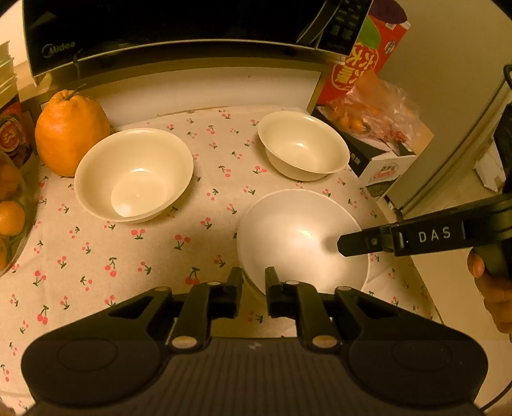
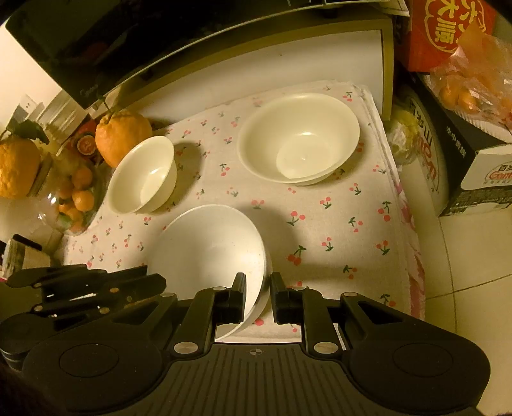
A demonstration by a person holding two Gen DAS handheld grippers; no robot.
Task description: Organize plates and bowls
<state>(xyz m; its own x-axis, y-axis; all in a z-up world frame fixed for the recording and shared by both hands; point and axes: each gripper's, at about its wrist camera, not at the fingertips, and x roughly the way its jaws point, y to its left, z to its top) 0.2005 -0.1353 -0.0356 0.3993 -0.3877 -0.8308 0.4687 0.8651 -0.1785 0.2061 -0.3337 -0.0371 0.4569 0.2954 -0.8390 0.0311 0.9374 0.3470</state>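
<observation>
Both your tools sit narrow on the near white bowl (image 1: 300,243): left tool (image 1: 253,281) and right tool (image 2: 258,288) each straddle its rim. Two cream bowls (image 1: 134,174) (image 1: 302,145) sit further back on the cherry-print bench cloth (image 1: 128,256).

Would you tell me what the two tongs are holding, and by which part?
Both tongs grip the nearest white bowl by its rim: left tongs at the near-left edge, right tongs at the opposite edge.

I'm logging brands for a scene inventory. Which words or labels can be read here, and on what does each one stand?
"Midea": on the black microwave.
"DAS": on the right claw.
"Gom...", cut off: on the black-and-white box.
Large yellow Chinese characters on the red box: I can't read them reliably.
Small print on the boxes: too blurred.
</observation>
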